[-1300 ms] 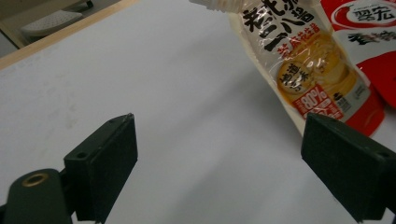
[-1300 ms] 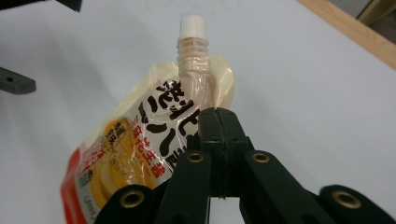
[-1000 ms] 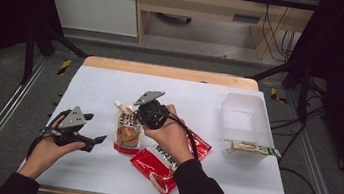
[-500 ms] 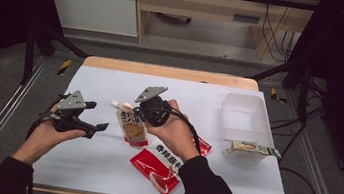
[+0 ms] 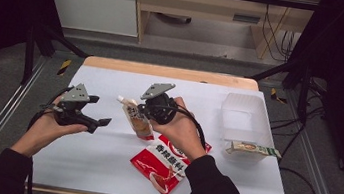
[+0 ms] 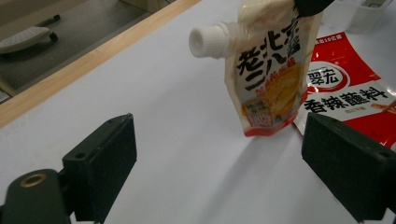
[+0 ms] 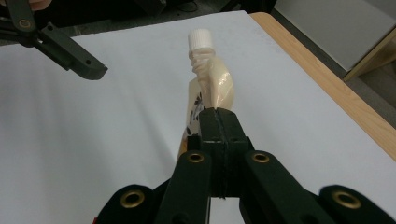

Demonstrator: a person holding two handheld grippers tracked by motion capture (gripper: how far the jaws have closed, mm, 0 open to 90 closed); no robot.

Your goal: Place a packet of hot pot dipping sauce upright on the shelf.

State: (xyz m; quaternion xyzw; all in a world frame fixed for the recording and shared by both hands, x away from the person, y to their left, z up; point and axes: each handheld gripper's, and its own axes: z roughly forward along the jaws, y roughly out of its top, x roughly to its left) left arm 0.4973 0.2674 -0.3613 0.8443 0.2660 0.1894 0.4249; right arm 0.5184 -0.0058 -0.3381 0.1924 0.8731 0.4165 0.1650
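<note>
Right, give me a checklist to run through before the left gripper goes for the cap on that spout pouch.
1. Right gripper clamped on the spout pouch: ok, jaws shut on its upper edge.
2. Pouch clear of the table: cannot tell; in the left gripper view its bottom edge looks at or just above the surface.
3. White screw cap exposed and unobstructed: ok, it juts out sideways.
4. Left gripper open wide enough for the cap: ok, jaws stand wide apart with nothing between them.
5. Left gripper lined up with the cap: not ok, the cap sits above its jaws.
6. Red seasoning packet out of the way: ok, lying flat behind the pouch.
</note>
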